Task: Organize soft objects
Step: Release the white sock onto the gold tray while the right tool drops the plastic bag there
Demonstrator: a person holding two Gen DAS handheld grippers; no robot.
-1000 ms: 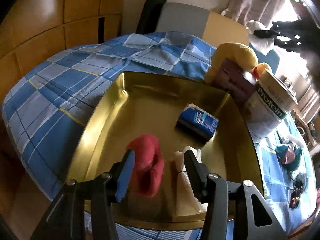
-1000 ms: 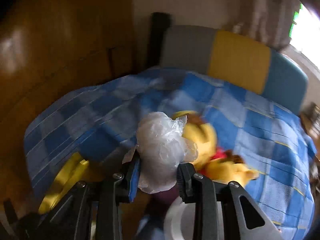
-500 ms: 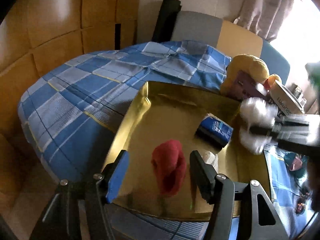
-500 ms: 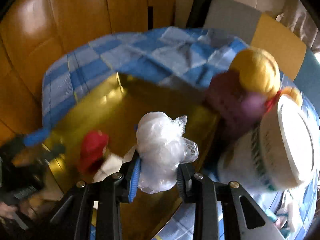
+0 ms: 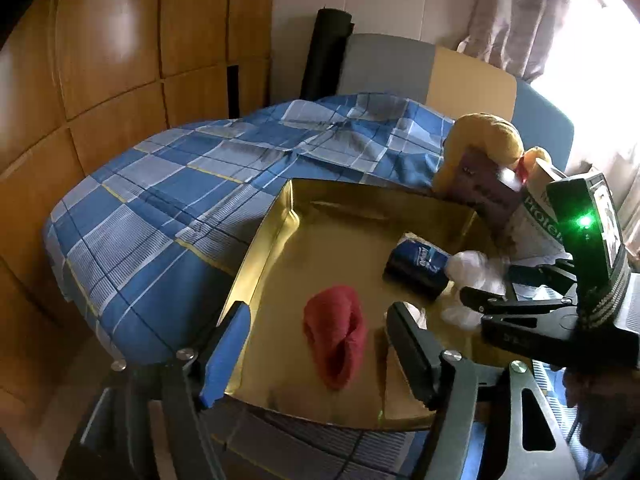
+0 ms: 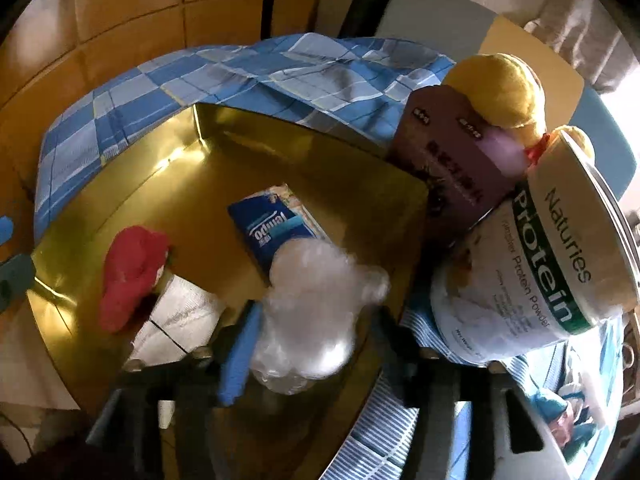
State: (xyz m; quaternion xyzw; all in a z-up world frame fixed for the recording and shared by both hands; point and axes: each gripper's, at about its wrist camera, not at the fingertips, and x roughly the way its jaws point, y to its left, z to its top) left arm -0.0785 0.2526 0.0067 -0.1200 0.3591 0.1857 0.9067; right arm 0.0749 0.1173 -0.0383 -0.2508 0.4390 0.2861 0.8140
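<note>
My right tongs (image 6: pixel 310 344) are opening around the plastic bag (image 6: pixel 316 312) over the gold tray (image 6: pixel 120 184); left tongs (image 5: pixel 316 344) opening, empty, red cloth (image 5: pixel 336 332) at twelve o'clock.

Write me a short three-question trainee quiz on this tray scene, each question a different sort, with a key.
1. Multiple choice: What lies between the fingers of the right claw?
A. a crumpled clear plastic bag
B. a metal spoon
C. a glass bottle

2. True or false: The red soft item lies inside the gold tray.

3. Fill in: The blue tissue pack sits in the tray, while the protein powder tub stands ______ the tray.

Key:
1. A. The right claw's jaws are opening around the bag, over the tray.
2. True. It lies on the tray floor, in front of the left claw, which grips nothing.
3. Outside, beside the tray's right edge.
</note>
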